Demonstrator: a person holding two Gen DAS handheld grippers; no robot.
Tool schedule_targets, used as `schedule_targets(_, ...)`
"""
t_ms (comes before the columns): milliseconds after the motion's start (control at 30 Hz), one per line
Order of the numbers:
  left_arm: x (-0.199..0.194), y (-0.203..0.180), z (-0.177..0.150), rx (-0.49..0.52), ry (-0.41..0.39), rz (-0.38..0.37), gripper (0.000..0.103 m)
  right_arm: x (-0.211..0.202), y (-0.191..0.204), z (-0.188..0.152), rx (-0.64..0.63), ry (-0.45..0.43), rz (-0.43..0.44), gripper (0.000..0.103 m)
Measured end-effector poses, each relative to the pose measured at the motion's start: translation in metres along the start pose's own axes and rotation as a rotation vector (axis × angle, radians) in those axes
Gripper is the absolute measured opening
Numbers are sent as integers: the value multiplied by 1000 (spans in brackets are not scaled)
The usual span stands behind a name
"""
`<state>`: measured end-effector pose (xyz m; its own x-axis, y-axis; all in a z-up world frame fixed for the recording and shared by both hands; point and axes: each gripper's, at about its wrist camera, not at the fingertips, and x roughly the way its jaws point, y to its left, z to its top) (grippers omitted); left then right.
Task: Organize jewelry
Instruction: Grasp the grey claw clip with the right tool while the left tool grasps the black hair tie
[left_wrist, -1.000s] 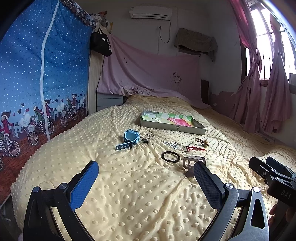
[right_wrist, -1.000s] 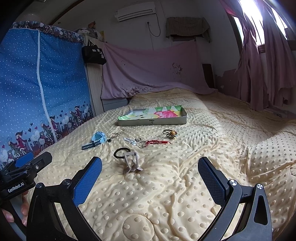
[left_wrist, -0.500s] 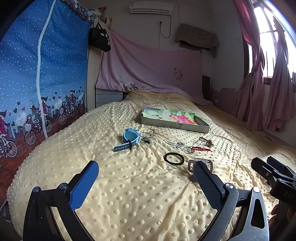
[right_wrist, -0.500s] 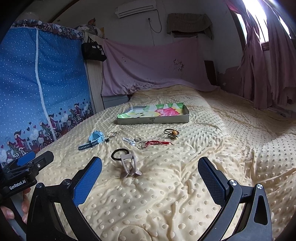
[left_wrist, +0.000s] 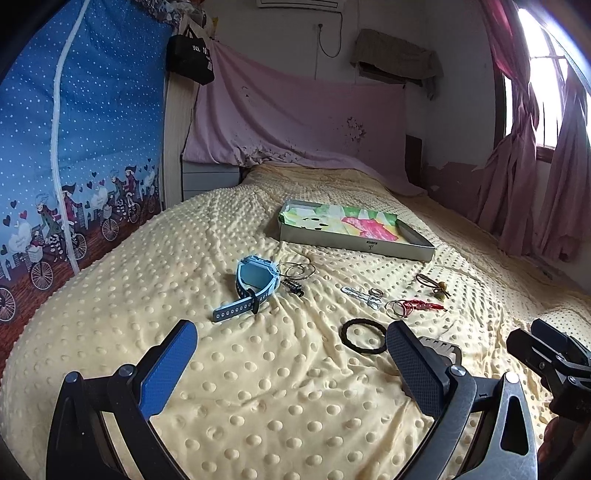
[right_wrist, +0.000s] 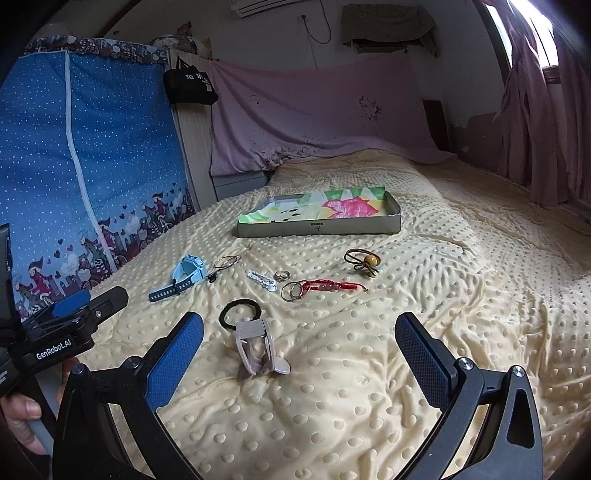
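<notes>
Jewelry lies loose on the yellow bedspread (left_wrist: 280, 391). A light blue watch (left_wrist: 255, 282) lies left, also in the right wrist view (right_wrist: 186, 275). A black hair tie (left_wrist: 362, 336) and a beige claw clip (right_wrist: 256, 345) lie nearest. A red bracelet (right_wrist: 328, 285) with rings, a silver clip (right_wrist: 261, 279) and a brown bead tie (right_wrist: 364, 261) lie further. A shallow box (left_wrist: 352, 230) with colourful lining stands behind (right_wrist: 321, 214). My left gripper (left_wrist: 291, 350) is open and empty before the watch. My right gripper (right_wrist: 299, 339) is open and empty by the claw clip.
A blue patterned curtain (left_wrist: 74, 147) hangs along the left side. Pink fabric (left_wrist: 295, 125) covers the headboard. Pink window curtains (left_wrist: 535, 177) hang on the right. The bedspread stretches wide to the right (right_wrist: 480, 277).
Both grippers have moved forward and lower toward the jewelry, which looks larger now. Both stay open and empty.
</notes>
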<state>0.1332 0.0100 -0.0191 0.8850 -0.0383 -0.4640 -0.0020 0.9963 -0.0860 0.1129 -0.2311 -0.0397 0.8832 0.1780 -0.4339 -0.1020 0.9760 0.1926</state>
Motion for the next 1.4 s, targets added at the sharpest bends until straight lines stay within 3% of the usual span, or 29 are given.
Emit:
schedule_targets(133, 22, -1, 2, 11, 38, -47, 103, 17, 2, -1, -7, 41, 41, 101)
schedule_targets(267, 42, -4, 0, 36, 88, -106, 95, 35, 6, -4, -30, 111, 87, 65)
schedule_targets(300, 47, -5, -1, 41, 107, -123, 90, 39, 7, -6, -36, 128, 97, 63)
schedule_targets(567, 81, -15, -8, 87, 205, -211, 64, 67, 17, -18, -77, 235, 137, 55)
schedule_targets(833, 113, -17, -10, 74, 287, -311, 31, 85, 18, -22, -69, 285, 149, 45)
schedule_targets(1267, 141, -35, -1, 185, 328, -372, 27, 98, 14, -21, -46, 298, 148, 41)
schedule_targets(1400, 147, -38, -5, 205, 371, -381, 9, 101, 14, -21, -41, 301, 157, 35)
